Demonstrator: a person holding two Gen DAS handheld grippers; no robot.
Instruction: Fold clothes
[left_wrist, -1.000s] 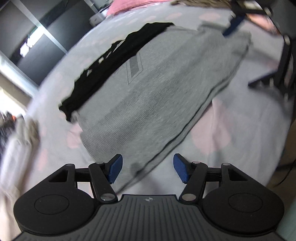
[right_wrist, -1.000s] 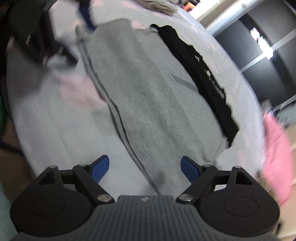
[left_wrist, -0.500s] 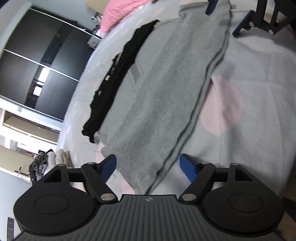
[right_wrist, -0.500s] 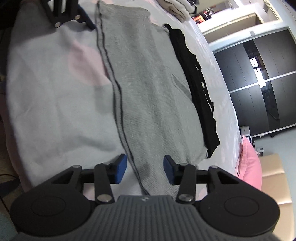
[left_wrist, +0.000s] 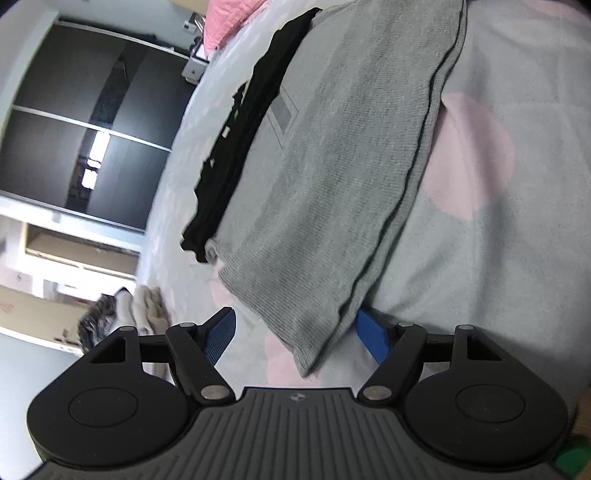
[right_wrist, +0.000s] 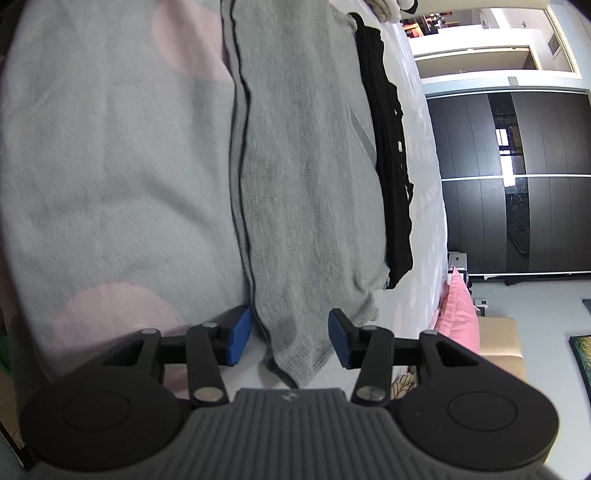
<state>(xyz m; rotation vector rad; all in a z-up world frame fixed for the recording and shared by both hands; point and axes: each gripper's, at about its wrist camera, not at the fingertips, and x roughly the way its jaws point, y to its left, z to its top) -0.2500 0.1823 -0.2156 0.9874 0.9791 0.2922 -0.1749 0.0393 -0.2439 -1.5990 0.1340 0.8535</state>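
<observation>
A grey knitted garment (left_wrist: 332, 184) lies folded lengthwise in a long strip on the bed cover (left_wrist: 498, 258). A black garment (left_wrist: 236, 147) lies along its far side. My left gripper (left_wrist: 297, 336) stands open, its blue pads on either side of the strip's near corner without pressing it. In the right wrist view the same grey garment (right_wrist: 306, 184) runs away from me, with the black garment (right_wrist: 391, 166) to its right. My right gripper (right_wrist: 289, 334) is about half open, its pads close beside the strip's other end, and the cloth there lies flat, not pinched.
The pale cover (right_wrist: 110, 184) has large pink dots. A pink pillow (right_wrist: 458, 314) lies at the bed's head, beside a dark wardrobe (right_wrist: 517, 184). A heap of light clothes (left_wrist: 144, 310) lies at the bed's far corner.
Both grippers have sunk and rolled, closing in on opposite ends of the grey strip. The right jaws narrowed to about half and the left widened a little. Neither gripper sees the other now.
</observation>
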